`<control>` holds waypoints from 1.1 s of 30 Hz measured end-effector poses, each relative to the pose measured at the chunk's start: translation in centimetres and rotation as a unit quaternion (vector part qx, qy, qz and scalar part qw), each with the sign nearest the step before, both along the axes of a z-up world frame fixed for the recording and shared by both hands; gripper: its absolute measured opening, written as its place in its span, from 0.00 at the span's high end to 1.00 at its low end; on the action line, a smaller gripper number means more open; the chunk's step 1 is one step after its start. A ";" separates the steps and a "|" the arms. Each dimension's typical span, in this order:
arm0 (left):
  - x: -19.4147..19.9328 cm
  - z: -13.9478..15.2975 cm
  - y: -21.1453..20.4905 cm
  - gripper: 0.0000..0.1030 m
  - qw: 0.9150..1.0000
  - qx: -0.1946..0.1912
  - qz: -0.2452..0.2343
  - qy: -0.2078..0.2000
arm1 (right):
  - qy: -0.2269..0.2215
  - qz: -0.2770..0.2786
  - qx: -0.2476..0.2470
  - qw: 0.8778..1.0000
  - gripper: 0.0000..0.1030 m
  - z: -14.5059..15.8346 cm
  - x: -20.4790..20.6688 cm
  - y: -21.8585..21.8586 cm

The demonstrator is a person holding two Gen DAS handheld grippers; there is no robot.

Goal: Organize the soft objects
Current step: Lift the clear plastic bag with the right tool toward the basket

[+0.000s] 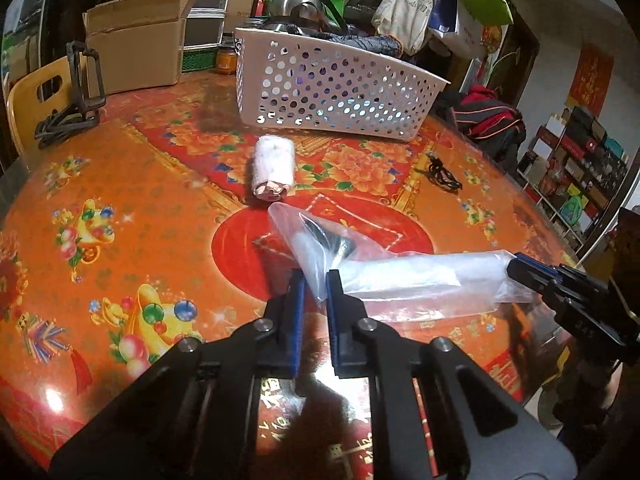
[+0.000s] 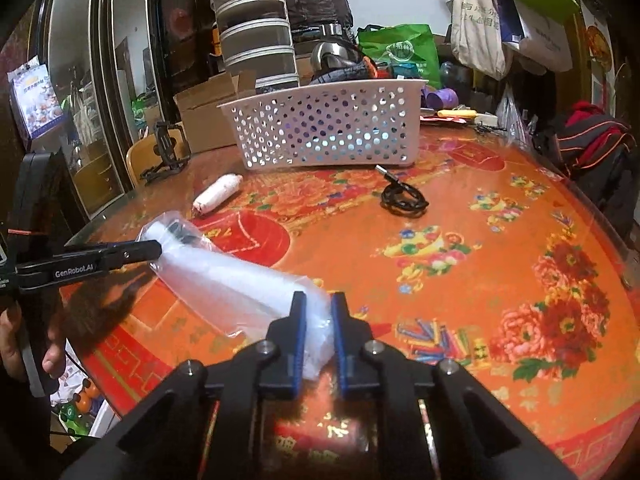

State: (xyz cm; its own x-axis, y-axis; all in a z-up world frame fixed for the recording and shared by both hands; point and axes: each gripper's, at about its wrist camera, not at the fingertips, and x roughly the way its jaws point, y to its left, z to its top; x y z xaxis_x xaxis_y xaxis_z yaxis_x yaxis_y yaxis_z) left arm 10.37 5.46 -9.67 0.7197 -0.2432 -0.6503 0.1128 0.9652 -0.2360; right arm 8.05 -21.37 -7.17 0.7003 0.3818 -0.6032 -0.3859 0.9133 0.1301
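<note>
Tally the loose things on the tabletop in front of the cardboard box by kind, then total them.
Clear plastic bag, held in both grippers' jaws: 1
Rolled towel: 1
White perforated basket: 1
Coiled black cable: 1
Black phone stand: 1
Total: 5

You have a black cable (image 2: 402, 199) coiled mid-table, right of center, a cardboard box (image 1: 136, 42) at the far left, and a black stand (image 1: 74, 92) beside it.
</note>
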 end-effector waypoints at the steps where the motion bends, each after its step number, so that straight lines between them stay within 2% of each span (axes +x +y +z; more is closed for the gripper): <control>1: -0.2 0.1 0.1 0.91 1.000 -0.002 0.001 -0.003 | -0.001 0.000 0.001 1.000 0.91 0.1 0.0 0.0; 7: -0.6 0.8 0.2 0.91 1.000 -0.012 0.002 -0.012 | -0.014 0.004 0.002 1.000 0.92 1.1 0.0 -0.1; 19: -0.5 4.3 0.5 0.91 0.999 -0.021 0.009 -0.043 | -0.045 0.018 -0.002 0.999 0.92 4.6 0.9 0.2; 27: 1.4 8.5 0.5 0.91 0.997 -0.018 0.013 -0.070 | -0.064 0.027 -0.006 0.998 0.92 7.6 3.0 0.3; 33: 3.7 12.5 0.6 0.91 0.996 -0.023 0.011 -0.091 | -0.095 0.030 -0.011 0.995 0.92 11.3 5.2 0.1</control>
